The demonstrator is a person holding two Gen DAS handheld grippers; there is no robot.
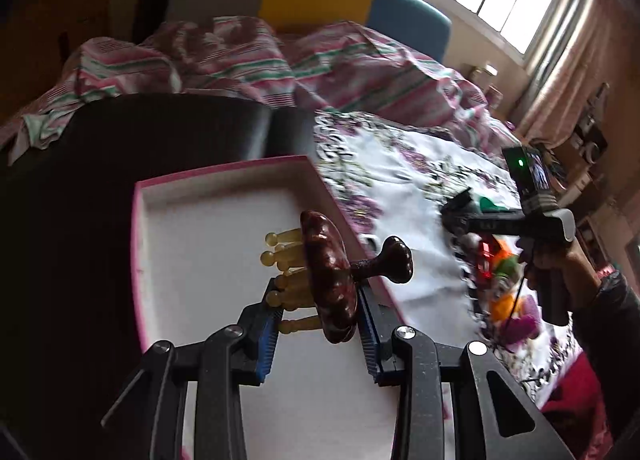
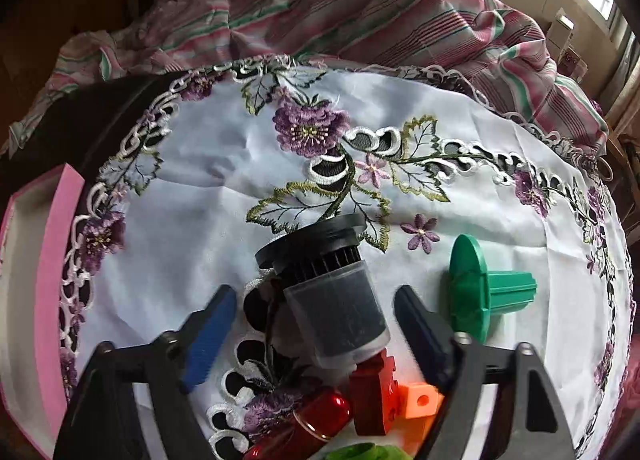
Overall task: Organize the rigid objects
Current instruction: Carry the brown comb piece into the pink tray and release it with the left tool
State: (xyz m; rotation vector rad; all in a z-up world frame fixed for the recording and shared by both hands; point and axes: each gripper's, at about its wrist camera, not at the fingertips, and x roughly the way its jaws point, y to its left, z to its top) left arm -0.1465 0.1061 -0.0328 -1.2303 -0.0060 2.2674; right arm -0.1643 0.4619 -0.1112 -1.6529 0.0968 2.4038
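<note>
My left gripper [image 1: 320, 302] is shut on a dark brown wooden massager [image 1: 330, 276] with yellowish pegs and a knobbed handle, held over the pink-rimmed white box [image 1: 208, 244]. My right gripper [image 2: 316, 314] is open, its jaws on either side of a black and clear cylindrical filter part [image 2: 328, 292] lying on the embroidered white cloth [image 2: 224, 164]; I cannot tell if the pads touch it. A green plastic spool piece [image 2: 480, 288] lies just right of it. The right gripper also shows in the left wrist view [image 1: 460, 212], over the pile of objects.
A red block [image 2: 374, 396], an orange cube [image 2: 420, 400], a shiny red cylinder [image 2: 316, 420] and something green lie near the cloth's front edge. The pink box edge [image 2: 56, 260] is at the far left. A striped bedsheet [image 2: 360, 0] lies behind.
</note>
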